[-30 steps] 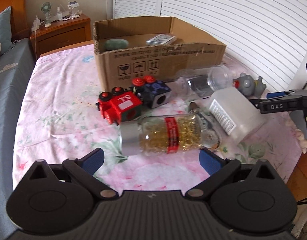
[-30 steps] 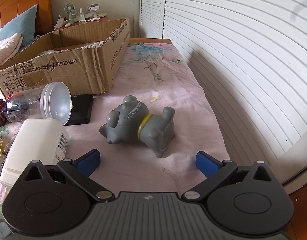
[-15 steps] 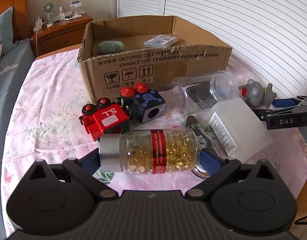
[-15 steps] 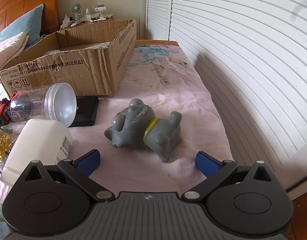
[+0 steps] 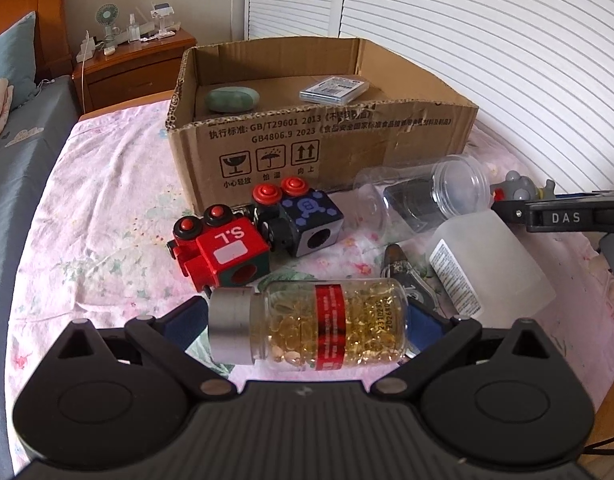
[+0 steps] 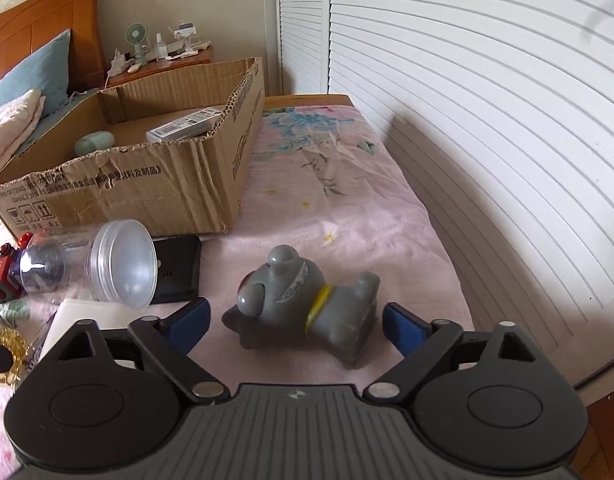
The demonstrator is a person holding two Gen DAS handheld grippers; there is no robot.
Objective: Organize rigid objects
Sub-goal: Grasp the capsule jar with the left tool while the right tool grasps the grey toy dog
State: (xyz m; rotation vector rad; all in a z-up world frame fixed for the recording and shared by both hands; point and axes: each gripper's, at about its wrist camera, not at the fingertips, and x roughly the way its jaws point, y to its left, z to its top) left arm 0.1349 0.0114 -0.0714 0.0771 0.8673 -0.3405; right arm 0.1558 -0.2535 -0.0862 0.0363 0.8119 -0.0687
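I am seeing my right gripper [image 6: 297, 322] closing around the grey toy [image 6: 307, 304], pads not yet touching. It is lying sideways between them, head left. A clear jar [image 6: 95, 266] is crowding my left. My left gripper [image 5: 307, 324] is straddling the capsule bottle [image 5: 307, 326], lying crosswise, cap left; contact looks uncertain.

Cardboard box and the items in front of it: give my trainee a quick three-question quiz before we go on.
1. True or false: the cardboard box is empty.
2. Which item lies between the right gripper pads? A) grey toy animal B) red toy train C) white bottle
3. What fills the capsule bottle at the left gripper?

Key: 1 false, it holds a green stone and a flat packet; 2 A; 3 golden capsules.
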